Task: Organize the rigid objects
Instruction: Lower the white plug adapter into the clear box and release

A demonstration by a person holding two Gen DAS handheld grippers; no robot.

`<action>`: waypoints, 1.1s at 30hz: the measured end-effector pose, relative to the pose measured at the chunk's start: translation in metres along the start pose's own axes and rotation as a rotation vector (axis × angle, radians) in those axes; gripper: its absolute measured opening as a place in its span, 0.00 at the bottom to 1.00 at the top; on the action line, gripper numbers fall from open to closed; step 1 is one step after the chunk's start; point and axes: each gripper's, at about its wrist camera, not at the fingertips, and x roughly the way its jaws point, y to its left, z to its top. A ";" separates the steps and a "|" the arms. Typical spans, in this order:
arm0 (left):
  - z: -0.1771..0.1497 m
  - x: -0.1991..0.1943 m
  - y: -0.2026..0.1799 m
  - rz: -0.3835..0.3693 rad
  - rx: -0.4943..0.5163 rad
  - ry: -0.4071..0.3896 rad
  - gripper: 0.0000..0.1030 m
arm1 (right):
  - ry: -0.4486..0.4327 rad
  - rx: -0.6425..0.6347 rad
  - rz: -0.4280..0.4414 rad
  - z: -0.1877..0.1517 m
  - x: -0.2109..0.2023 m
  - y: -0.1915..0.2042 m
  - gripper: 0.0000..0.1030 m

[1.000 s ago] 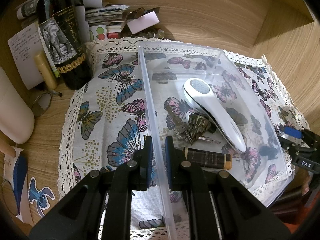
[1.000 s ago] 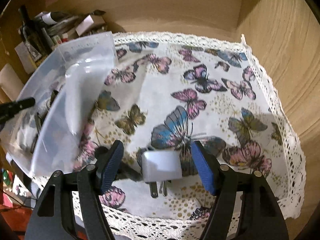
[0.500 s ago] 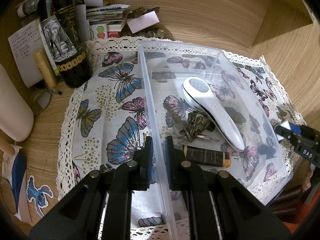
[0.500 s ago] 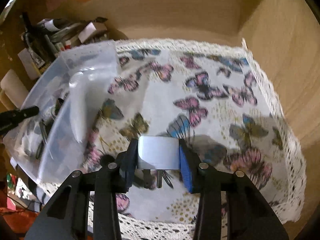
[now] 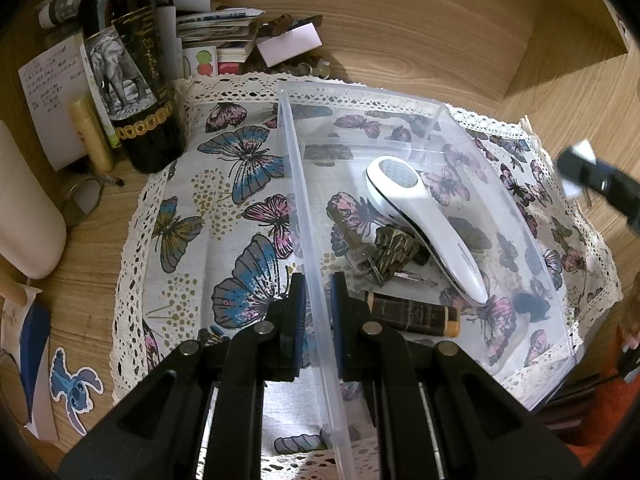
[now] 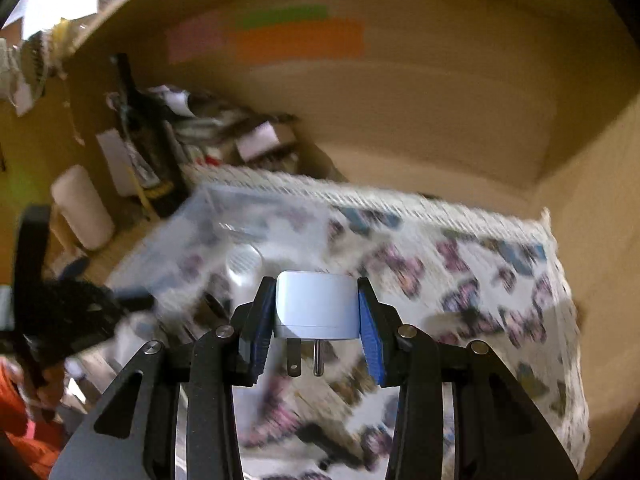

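Observation:
My left gripper [image 5: 318, 296] is shut on the near left wall of a clear plastic bin [image 5: 304, 184] that stands on a butterfly cloth [image 5: 224, 200]. In the bin lie a white handheld device [image 5: 424, 216], a bunch of keys [image 5: 380, 252] and a brown tube [image 5: 412, 314]. My right gripper [image 6: 316, 312] is shut on a white plug adapter [image 6: 316, 304], prongs pointing back at the camera, held in the air above the cloth; it shows blurred at the right edge of the left wrist view [image 5: 588, 172]. The bin [image 6: 208, 232] lies to its left.
A dark wine bottle [image 5: 128, 68], papers and boxes [image 5: 224, 28] and a gold tube [image 5: 90, 136] crowd the back left. A cream cylinder [image 5: 24, 208] stands at the left. Wooden walls [image 5: 440, 20] close the back and right. Coloured sticky notes [image 6: 296, 36] hang on the back wall.
My right gripper closed on the plug adapter, lifted it off the cloth and is swinging it up and toward the bin. My left gripper has kept its hold on the bin wall.

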 end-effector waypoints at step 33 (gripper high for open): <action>-0.001 0.001 0.001 -0.004 0.004 -0.004 0.11 | 0.166 -0.133 0.075 0.022 0.085 0.043 0.36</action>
